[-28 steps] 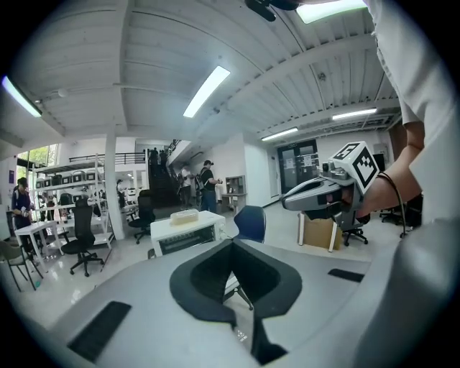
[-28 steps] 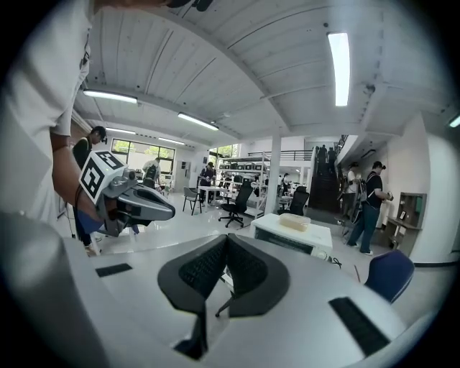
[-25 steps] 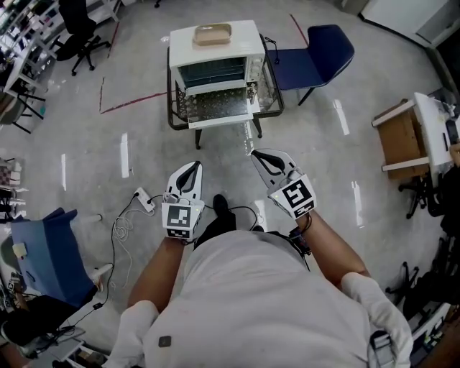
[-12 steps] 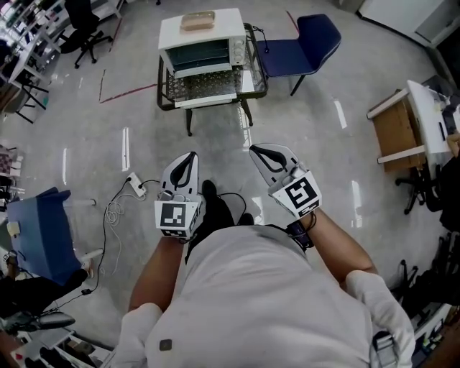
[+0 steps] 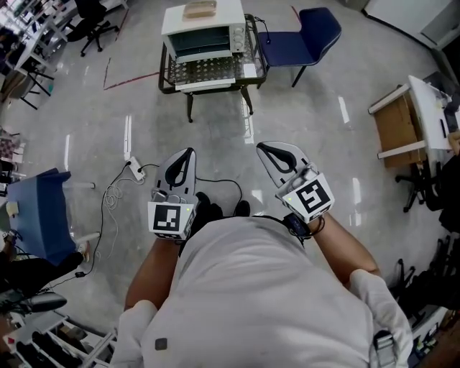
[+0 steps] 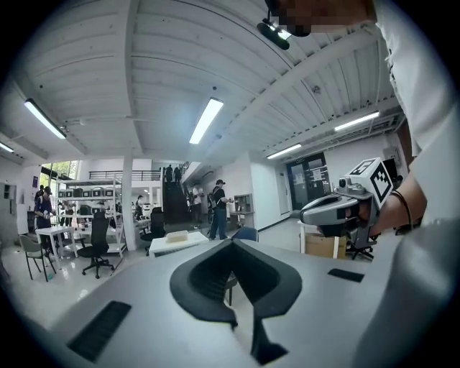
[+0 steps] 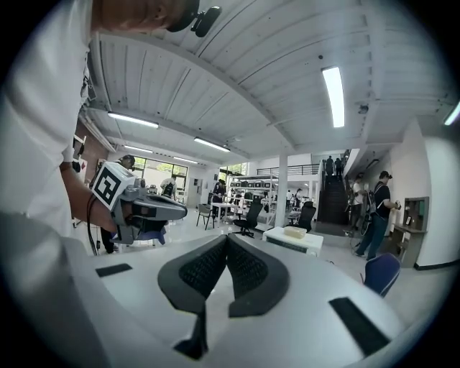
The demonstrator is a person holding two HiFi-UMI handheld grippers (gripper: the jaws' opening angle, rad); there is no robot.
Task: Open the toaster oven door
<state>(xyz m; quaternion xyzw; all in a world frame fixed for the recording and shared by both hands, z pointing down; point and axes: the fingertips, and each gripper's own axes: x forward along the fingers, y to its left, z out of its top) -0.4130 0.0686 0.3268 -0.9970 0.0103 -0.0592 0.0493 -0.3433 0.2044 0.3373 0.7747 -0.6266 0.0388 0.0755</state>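
Farther off now, the toaster oven (image 5: 203,29) sits at the far edge of the head view.
Its door (image 5: 208,72) lies open over the small bench (image 5: 164,72); near the person, left gripper (image 5: 188,154) and right gripper (image 5: 263,148) are pressed together, empty.

The white boxy toaster oven (image 5: 203,21) is sitting at twelve o'clock on the bench (image 5: 253,54), its glass door (image 5: 210,70) lying folded down, open.

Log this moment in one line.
toaster oven: door down | left gripper: shut, empty | right gripper: shut, empty | both far from door
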